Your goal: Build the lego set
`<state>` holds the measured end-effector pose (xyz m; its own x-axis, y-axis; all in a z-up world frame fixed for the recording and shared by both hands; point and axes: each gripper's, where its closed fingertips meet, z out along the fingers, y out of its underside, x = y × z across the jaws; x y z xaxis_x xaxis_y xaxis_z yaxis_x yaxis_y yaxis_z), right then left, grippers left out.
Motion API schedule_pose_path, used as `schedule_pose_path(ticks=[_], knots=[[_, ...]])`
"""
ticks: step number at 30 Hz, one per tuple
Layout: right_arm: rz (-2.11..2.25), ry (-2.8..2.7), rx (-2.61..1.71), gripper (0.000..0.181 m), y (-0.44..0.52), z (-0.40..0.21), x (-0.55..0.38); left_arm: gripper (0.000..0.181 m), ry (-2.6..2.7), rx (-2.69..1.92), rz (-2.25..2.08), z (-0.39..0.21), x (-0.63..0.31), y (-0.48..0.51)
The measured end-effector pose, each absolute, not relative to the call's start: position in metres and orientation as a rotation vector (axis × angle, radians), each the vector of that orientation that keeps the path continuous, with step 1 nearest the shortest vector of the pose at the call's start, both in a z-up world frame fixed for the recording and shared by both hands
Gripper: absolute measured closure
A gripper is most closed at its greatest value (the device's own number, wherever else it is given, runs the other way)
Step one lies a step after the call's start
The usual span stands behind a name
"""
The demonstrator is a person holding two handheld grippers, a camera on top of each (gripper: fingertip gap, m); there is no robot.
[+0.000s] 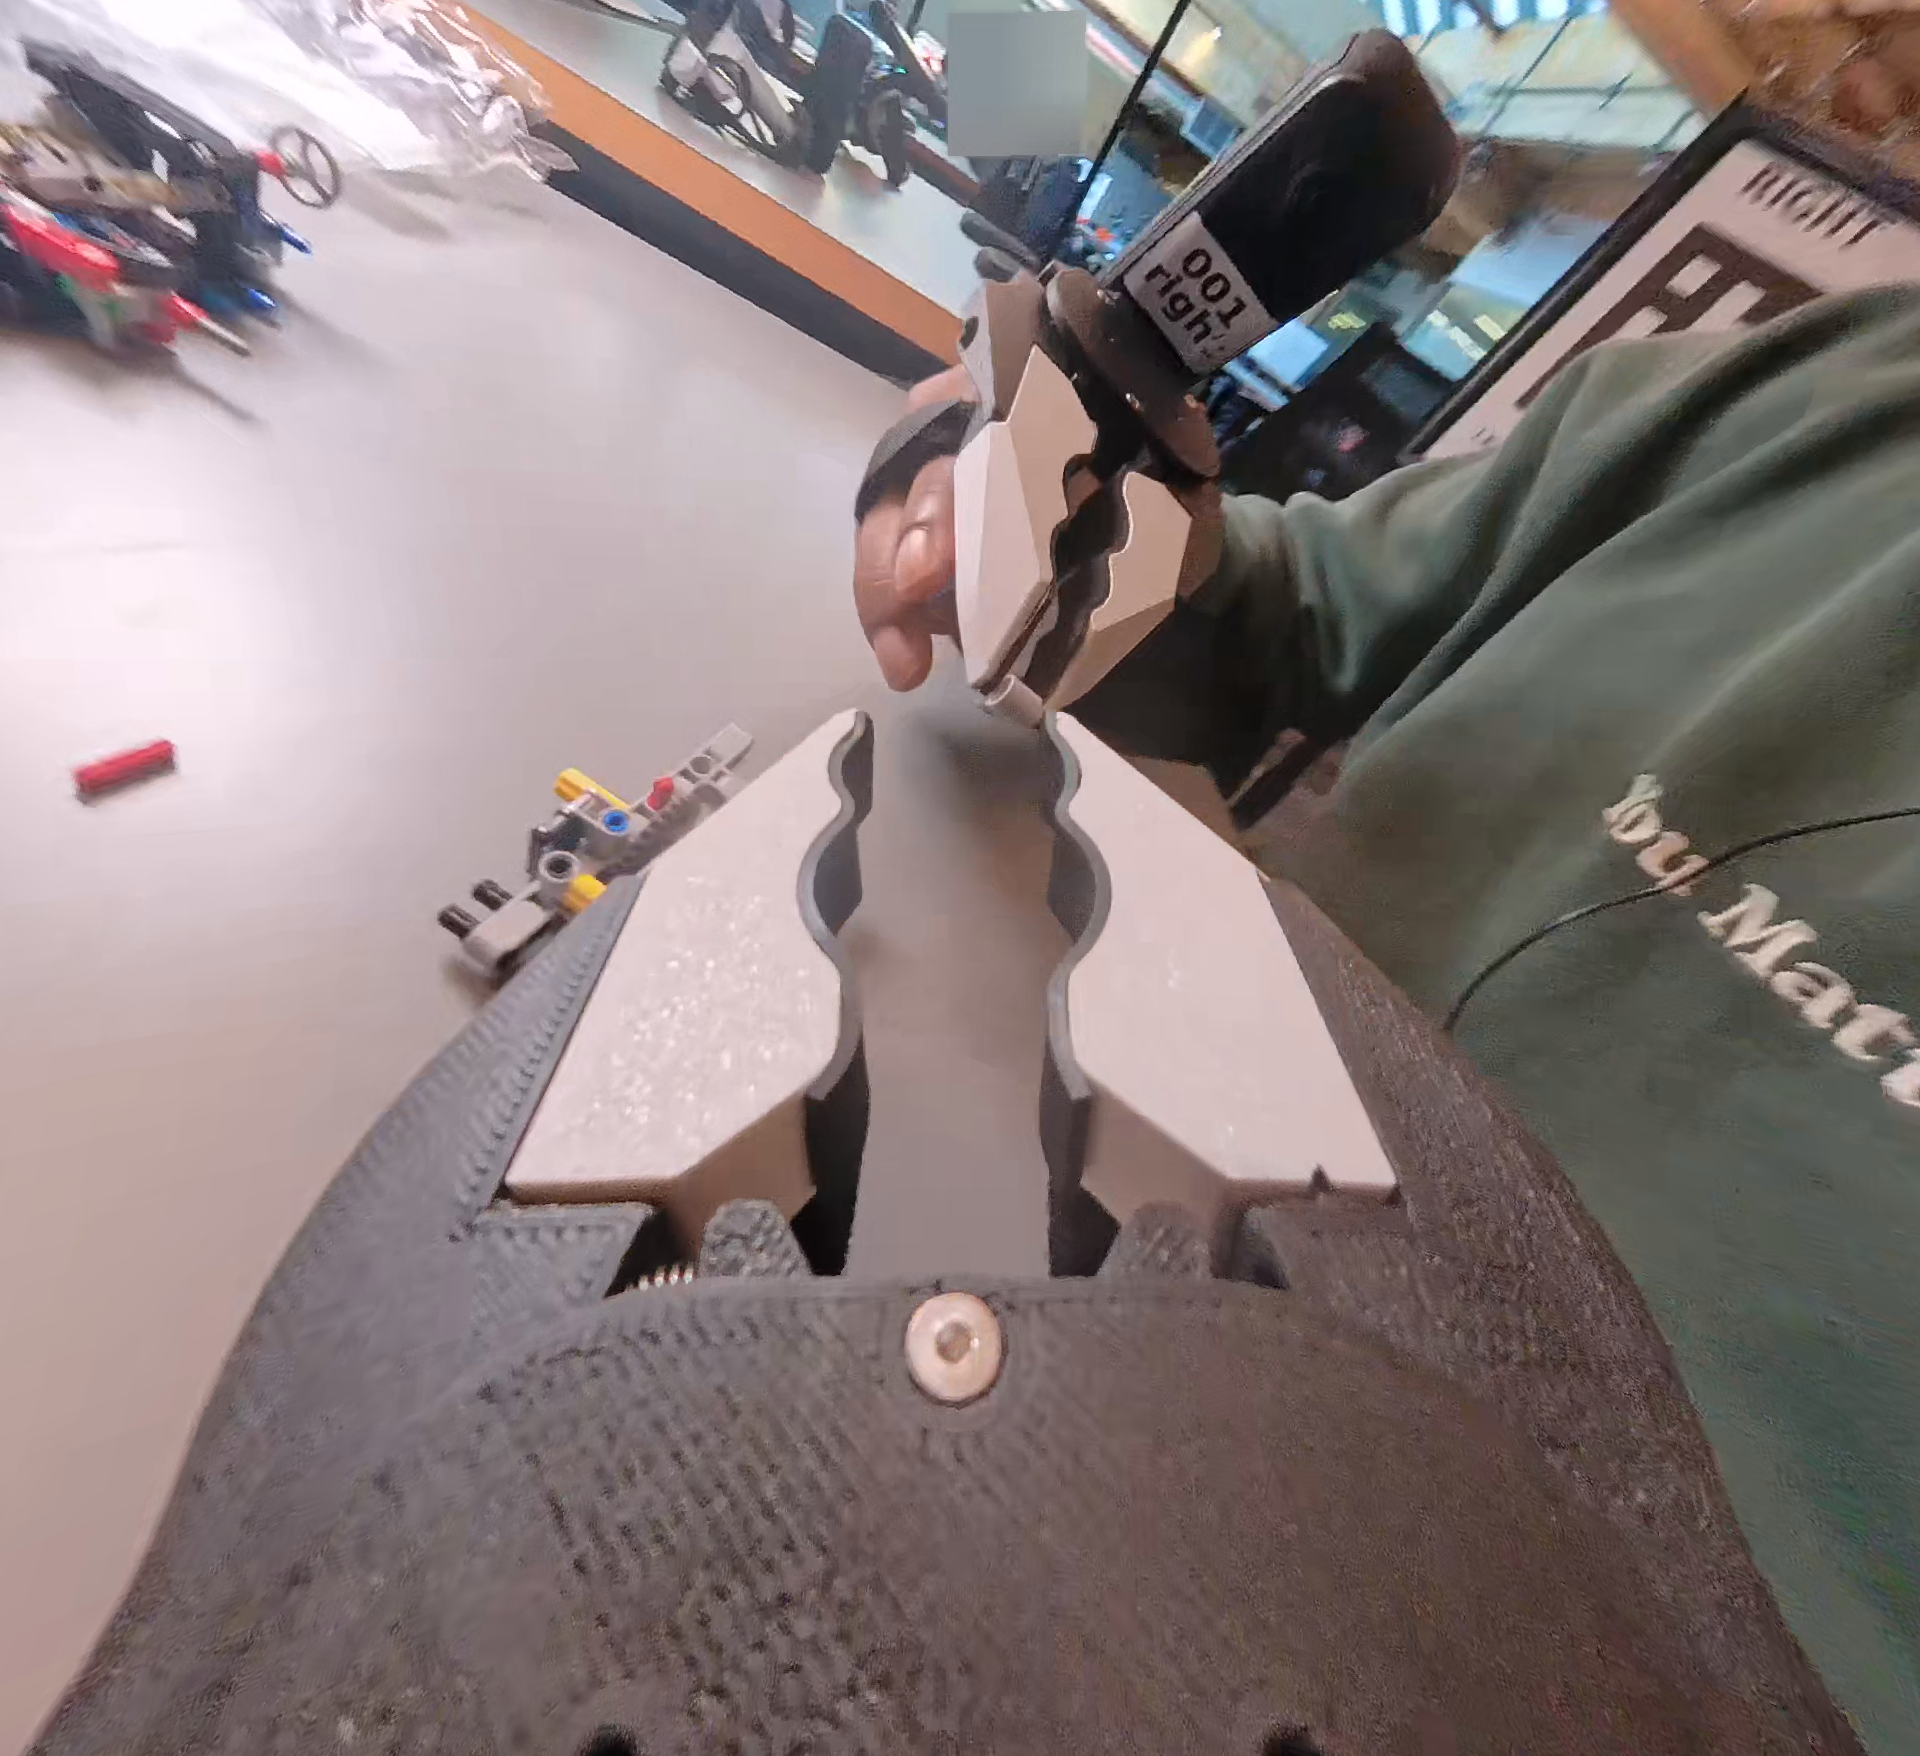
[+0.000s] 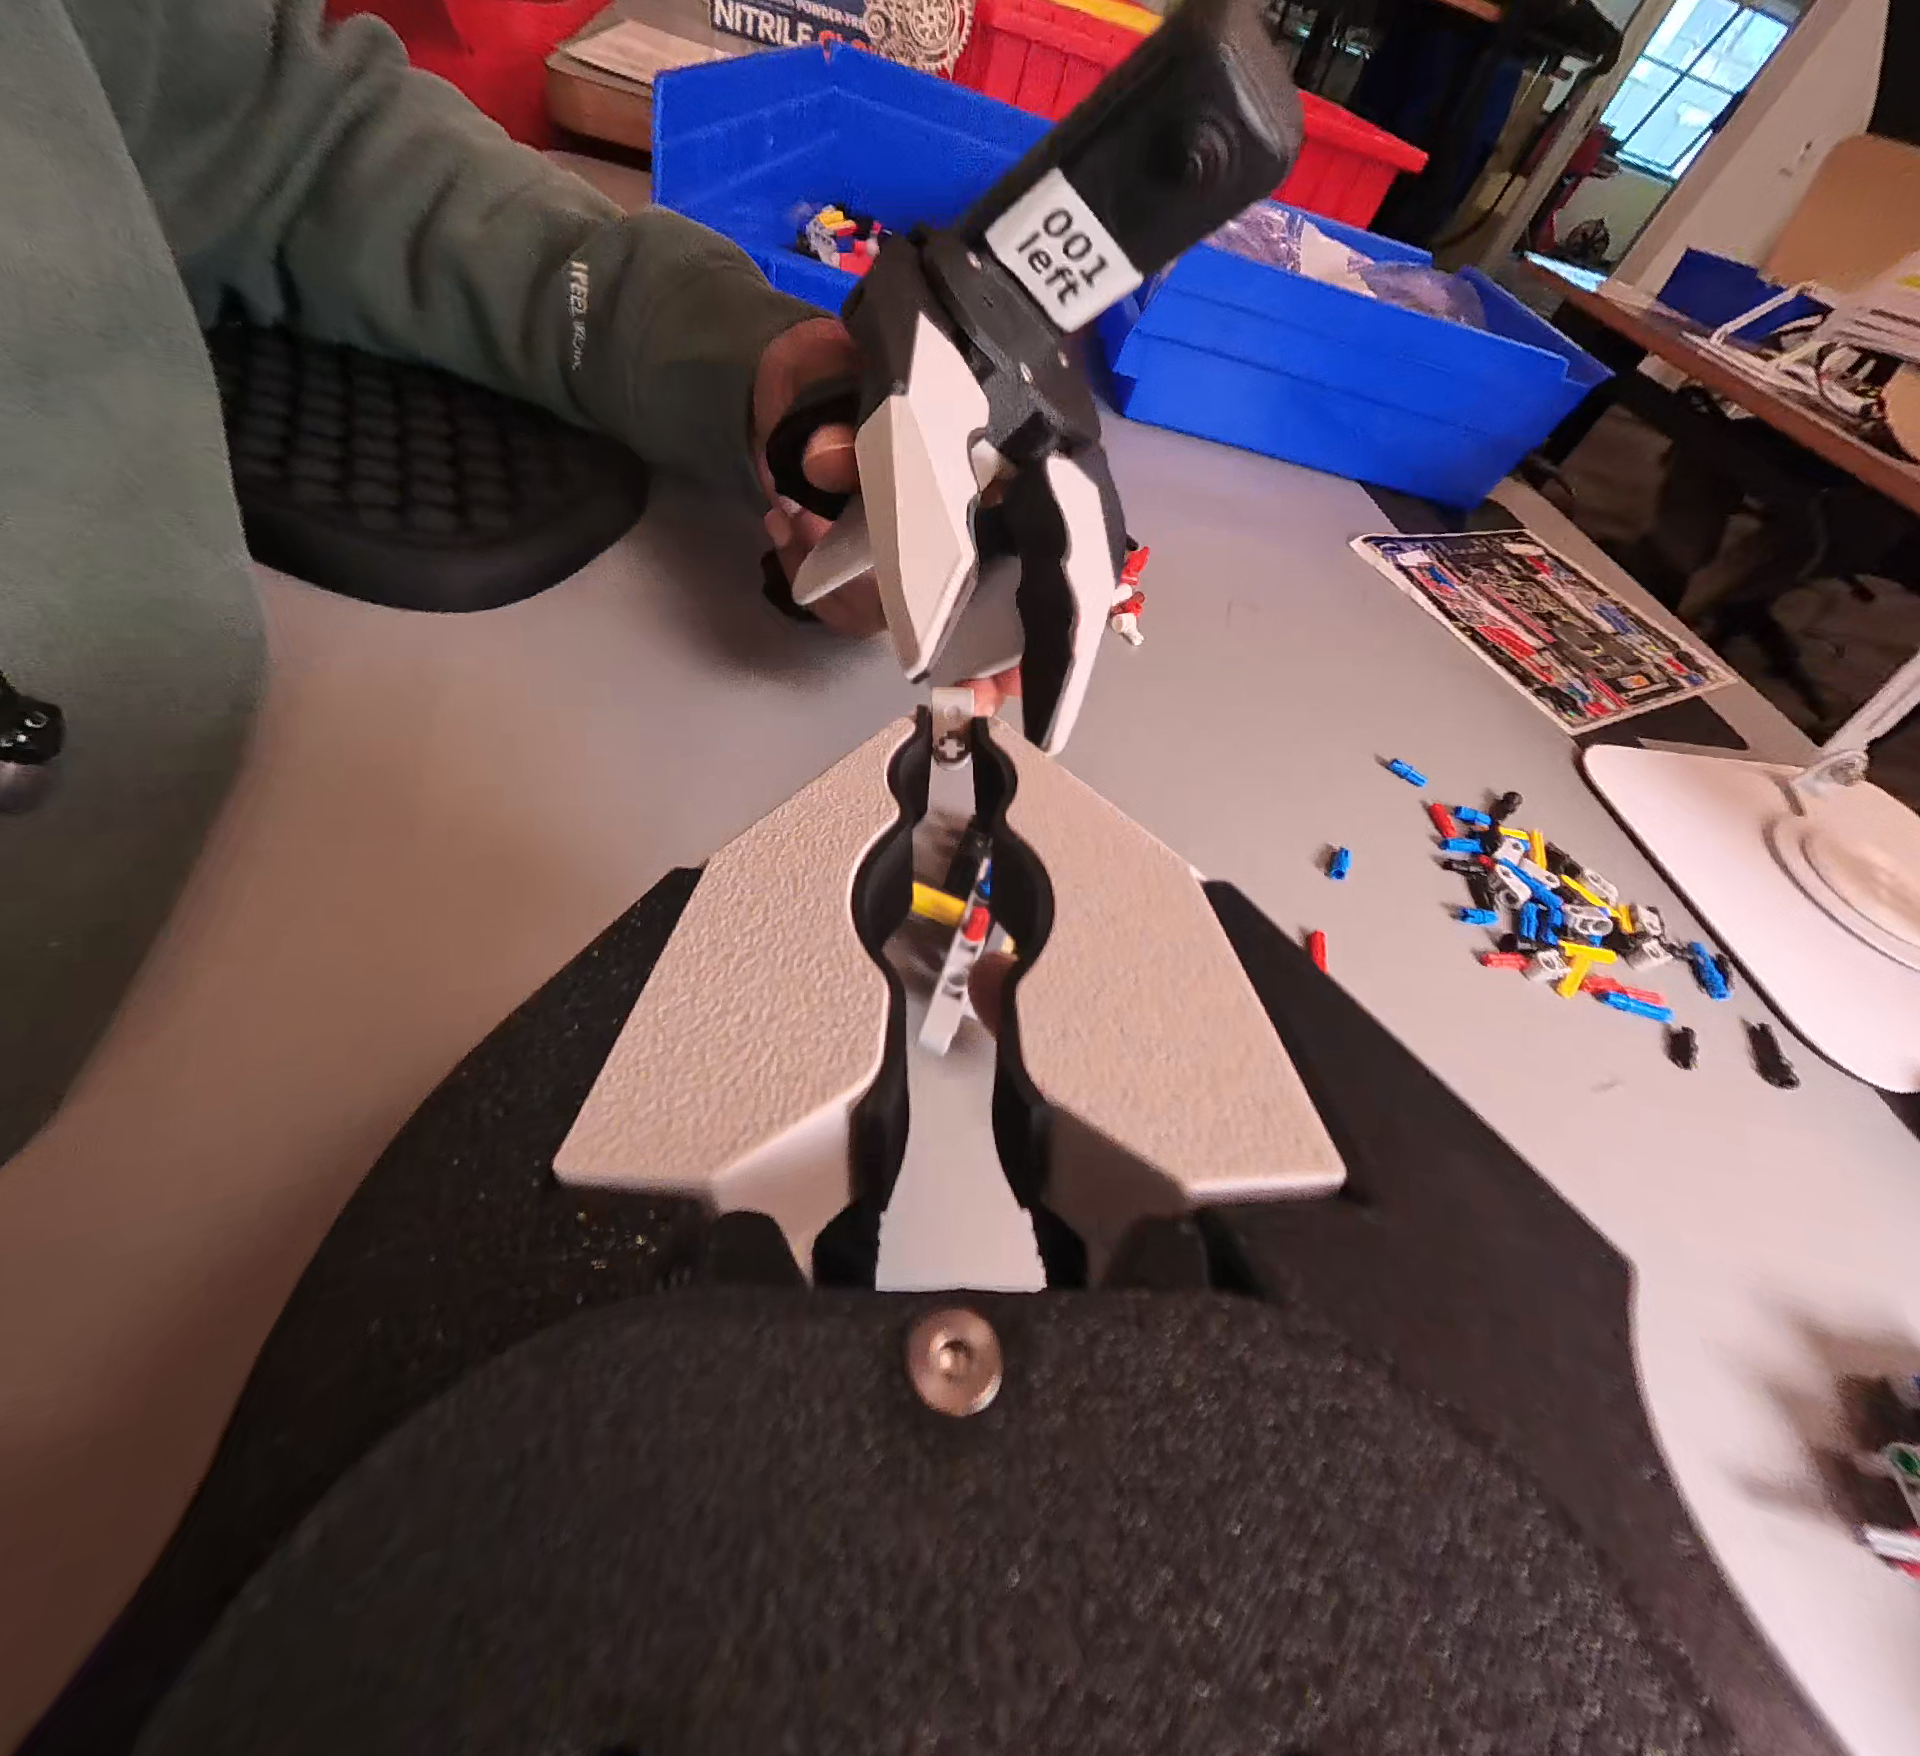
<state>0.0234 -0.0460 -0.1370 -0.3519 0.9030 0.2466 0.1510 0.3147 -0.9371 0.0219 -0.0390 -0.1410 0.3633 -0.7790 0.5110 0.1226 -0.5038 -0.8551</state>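
My right gripper (image 2: 951, 732) is shut on a small light grey lego piece (image 2: 953, 709) that pokes out past its tips; in the left wrist view the right gripper (image 1: 1000, 680) hangs tip-down with the grey piece (image 1: 1016, 700) just above the table. My left gripper (image 1: 961, 727) is open and empty, its tips right below that piece. In the right wrist view the left gripper (image 2: 987, 704) points down, open, close beyond the piece. A small grey lego assembly (image 1: 603, 844) with yellow, blue and red pins lies on the table left of my left gripper; it shows through the right gripper's gap (image 2: 961, 937).
A pile of loose lego pieces (image 2: 1558, 917) and two black pins (image 2: 1766, 1052) lie at right, by a white lamp base (image 2: 1766, 875). An instruction booklet (image 2: 1538, 626) and blue bins (image 2: 1351, 356) sit farther back. A red piece (image 1: 125, 764) and a larger build (image 1: 125, 220) lie left. Only a small space, under 4 cm, lies between the two pairs of fingers.
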Motion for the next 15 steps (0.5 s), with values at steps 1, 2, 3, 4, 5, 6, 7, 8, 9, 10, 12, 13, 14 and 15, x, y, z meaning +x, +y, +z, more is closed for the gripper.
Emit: schedule_pose_path(ticks=[1, 2, 3, 4, 5, 6, 7, 8, 9, 10, 12, 13, 14, 15], knots=[[1.111, -1.729, -0.954, 0.175, -0.046, -0.137, 0.022, 0.151, 0.572, -1.736, -1.314, -0.141, 0.022, -0.041], [1.106, -1.734, -0.954, 0.175, -0.047, -0.138, 0.022, 0.152, 0.569, -1.737, -1.337, -0.141, 0.022, -0.042], [1.098, -1.74, -0.953, 0.175, -0.047, -0.139, 0.021, 0.155, 0.572, -1.744, -1.344, -0.142, 0.022, -0.043], [1.085, -1.746, -0.952, 0.175, -0.047, -0.141, 0.021, 0.158, 0.58, -1.754, -1.338, -0.144, 0.022, -0.044], [1.064, -1.755, -0.951, 0.175, -0.047, -0.143, 0.02, 0.16, 0.593, -1.763, -1.324, -0.146, 0.023, -0.045], [1.041, -1.766, -0.95, 0.175, -0.047, -0.145, 0.02, 0.163, 0.606, -1.77, -1.31, -0.147, 0.024, -0.046], [1.018, -1.778, -0.951, 0.175, -0.046, -0.148, 0.019, 0.165, 0.619, -1.775, -1.294, -0.148, 0.024, -0.046], [0.999, -1.79, -0.952, 0.176, -0.046, -0.151, 0.018, 0.167, 0.633, -1.782, -1.269, -0.149, 0.025, -0.046], [0.984, -1.802, -0.954, 0.176, -0.046, -0.153, 0.018, 0.168, 0.65, -1.794, -1.224, -0.152, 0.025, -0.045], [0.969, -1.818, -0.959, 0.176, -0.046, -0.157, 0.018, 0.168, 0.674, -1.807, -1.161, -0.155, 0.024, -0.044], [0.939, -1.843, -0.972, 0.176, -0.045, -0.163, 0.017, 0.17, 0.759, -1.831, -1.029, -0.164, 0.025, -0.044], [0.931, -1.853, -0.976, 0.175, -0.046, -0.165, 0.017, 0.172, 0.804, -1.841, -0.963, -0.168, 0.025, -0.044], [0.931, -1.86, -0.98, 0.175, -0.046, -0.166, 0.017, 0.173, 0.844, -1.846, -0.904, -0.173, 0.026, -0.045], [0.934, -1.866, -0.982, 0.175, -0.047, -0.167, 0.017, 0.175, 0.88, -1.842, -0.863, -0.175, 0.028, -0.046]])
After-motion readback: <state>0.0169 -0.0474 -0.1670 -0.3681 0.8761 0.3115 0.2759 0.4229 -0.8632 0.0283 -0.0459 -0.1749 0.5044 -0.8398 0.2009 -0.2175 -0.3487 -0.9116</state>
